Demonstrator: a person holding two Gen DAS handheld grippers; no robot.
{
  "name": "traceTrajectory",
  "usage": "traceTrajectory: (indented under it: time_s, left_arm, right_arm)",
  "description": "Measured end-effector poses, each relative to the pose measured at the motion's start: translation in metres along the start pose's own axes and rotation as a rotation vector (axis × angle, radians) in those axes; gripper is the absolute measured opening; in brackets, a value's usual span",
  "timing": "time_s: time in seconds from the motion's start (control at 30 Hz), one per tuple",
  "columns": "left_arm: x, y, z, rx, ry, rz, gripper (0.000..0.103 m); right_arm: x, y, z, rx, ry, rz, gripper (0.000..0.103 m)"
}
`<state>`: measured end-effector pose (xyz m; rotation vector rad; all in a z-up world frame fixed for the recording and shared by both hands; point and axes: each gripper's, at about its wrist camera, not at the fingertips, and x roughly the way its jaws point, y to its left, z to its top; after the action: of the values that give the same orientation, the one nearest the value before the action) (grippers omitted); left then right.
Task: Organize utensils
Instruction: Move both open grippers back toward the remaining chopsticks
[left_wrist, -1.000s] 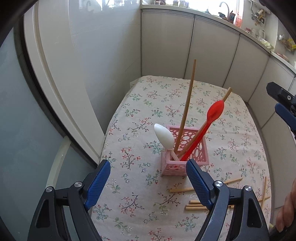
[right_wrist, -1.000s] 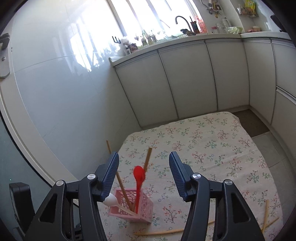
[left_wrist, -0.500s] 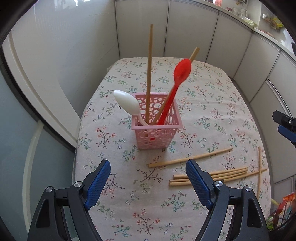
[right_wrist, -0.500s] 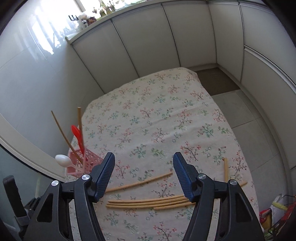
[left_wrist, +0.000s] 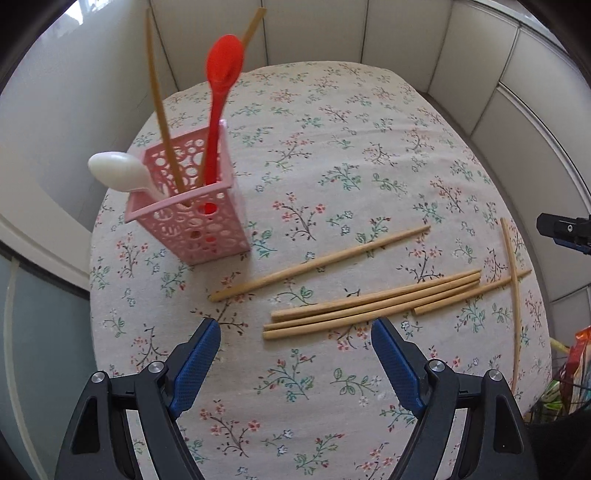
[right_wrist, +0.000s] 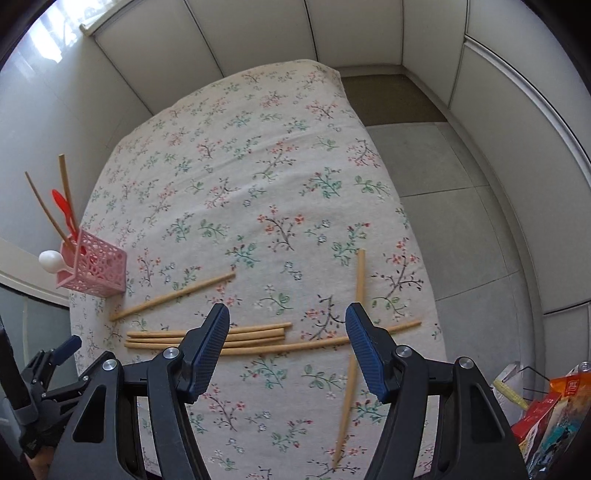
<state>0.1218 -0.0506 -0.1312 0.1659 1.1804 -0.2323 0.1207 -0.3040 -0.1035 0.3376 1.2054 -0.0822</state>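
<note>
A pink perforated holder (left_wrist: 192, 218) (right_wrist: 94, 271) stands at the table's left, holding a red spoon (left_wrist: 219, 96), a white spoon (left_wrist: 118, 171) and two wooden chopsticks (left_wrist: 159, 99). Several loose chopsticks lie on the floral cloth: one single (left_wrist: 321, 262) (right_wrist: 173, 295), a bundle (left_wrist: 373, 304) (right_wrist: 207, 336), and one lying crosswise (left_wrist: 511, 291) (right_wrist: 356, 321). My left gripper (left_wrist: 295, 341) is open and empty just before the bundle. My right gripper (right_wrist: 288, 334) is open and empty above the bundle and the crosswise stick.
The floral tablecloth (right_wrist: 258, 166) covers a table set against white cabinet panels (right_wrist: 258, 33). Tiled floor (right_wrist: 461, 221) lies to the right. Snack packets and a wire rack (right_wrist: 546, 406) sit at the lower right.
Both grippers have tilted down and moved in toward the loose chopsticks. The holder has shifted to the left in both views. Both stay open.
</note>
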Motion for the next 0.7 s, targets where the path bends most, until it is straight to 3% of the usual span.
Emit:
traceTrajectory:
  time_s: [0.27, 0.53, 0.7]
  left_arm:
    - [0.017, -0.045, 0.015, 0.104, 0.020, -0.041, 0.082]
    - [0.066, -0.078, 0.045, 0.234, 0.075, -0.042, 0.048]
    - [0.085, -0.090, 0.059, 0.267, 0.074, -0.046, 0.041]
  right_arm:
    - [0.011, -0.038, 0.001, 0.044, 0.086, -0.015, 0.068]
    - [0.022, -0.051, 0.005, 0.042, 0.133, -0.014, 0.068]
    - [0.026, -0.056, 0.010, 0.056, 0.144, -0.008, 0.068]
